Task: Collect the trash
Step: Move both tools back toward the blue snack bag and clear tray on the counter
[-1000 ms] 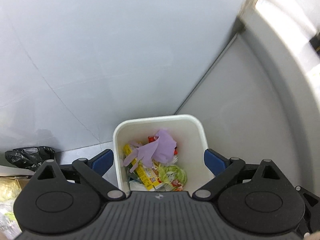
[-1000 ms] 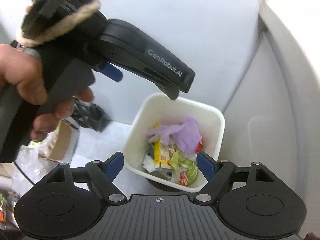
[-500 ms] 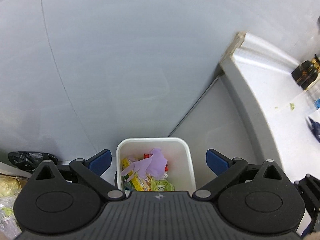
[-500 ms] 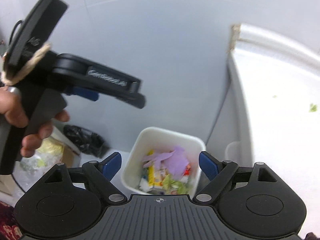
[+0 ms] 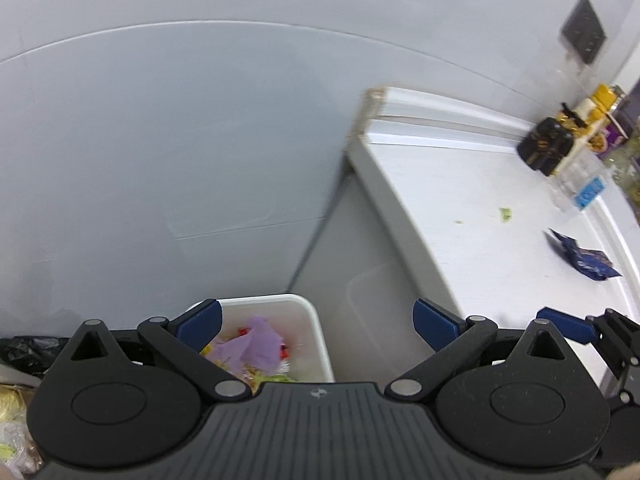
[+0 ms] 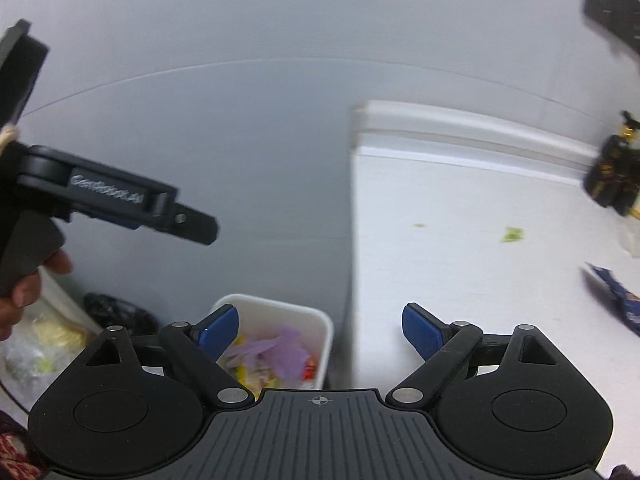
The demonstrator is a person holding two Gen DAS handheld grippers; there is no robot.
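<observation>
A white trash bin (image 5: 280, 301) stands on the floor beside the counter, holding a purple glove (image 5: 256, 344) and coloured wrappers. My left gripper (image 5: 316, 316) hovers high above it, open and empty. My right gripper (image 6: 320, 322) is also above the bin (image 6: 280, 306), its jaws opening with nothing between them. On the white counter (image 6: 460, 272) lie a blue wrapper (image 6: 616, 292) and green scraps (image 6: 512, 234); the left wrist view also shows the wrapper (image 5: 580, 254). A hand (image 6: 24, 292) holds the left gripper's black body (image 6: 120, 200) at the left.
A black bag (image 6: 116, 312) and clear bags of waste lie on the floor left of the bin. Dark and yellow bottles (image 5: 552, 144) stand at the counter's back right. A grey wall fills the background, with a dark socket plate (image 5: 584, 30) above the counter.
Both grippers have risen and tilted up from the bin, which now looks smaller and lower. The counter top with its wrapper and scraps has come into view. The right jaws stand slightly wider.
</observation>
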